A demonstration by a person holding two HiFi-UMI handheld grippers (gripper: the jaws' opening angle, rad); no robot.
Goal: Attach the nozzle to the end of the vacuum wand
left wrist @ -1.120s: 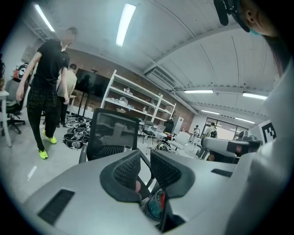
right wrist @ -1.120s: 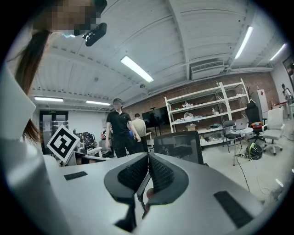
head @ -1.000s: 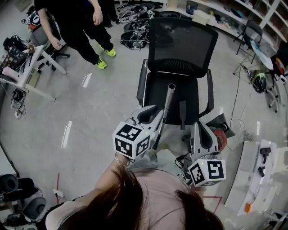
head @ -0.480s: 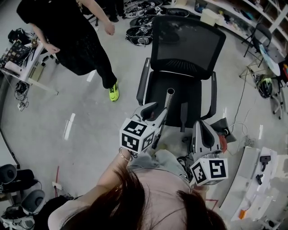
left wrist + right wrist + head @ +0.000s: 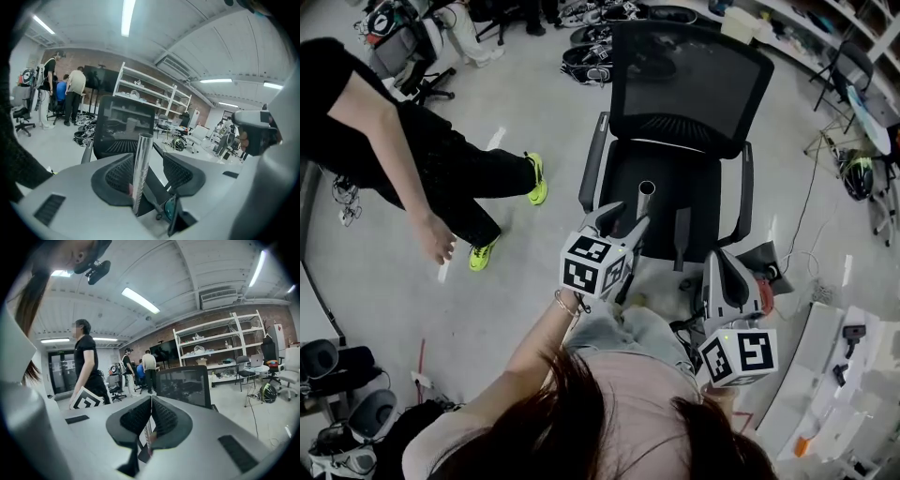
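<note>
Head view: the person stands over an office chair (image 5: 684,84). The left gripper (image 5: 617,220) holds the vacuum wand (image 5: 644,214) nearly upright above the seat, with its open end bare. The right gripper (image 5: 719,258) hangs lower and off to the side, well apart from the wand. A dark narrow strip (image 5: 680,239) lies between the two grippers over the seat. It may be the nozzle, but I cannot be sure from here. A bystander (image 5: 412,159) walks past at the left, clear of the work.

Left gripper view: the shiny tube (image 5: 142,168) runs up between the pads. It is pinched low down where they converge and sits closer to one pad than the other. That hold looks a little off-centre to me. I would square it before pushing anything onto the top, or the tube may pivot.

Right gripper view: the jaws are pressed together tip to tip, with only a slit between them. Something pale shows deep in the slit, but I cannot name it. The chair back (image 5: 183,385) stands beyond.

As I judge it, the fitting has not started. To do it well, the right gripper should part its jaws and take the nozzle by its body, leaving the socket free. It should then bring the socket in line with the wand's axis and press straight on without twisting sideways. Meanwhile the left gripper should brace the wand firmly against that push.
</note>
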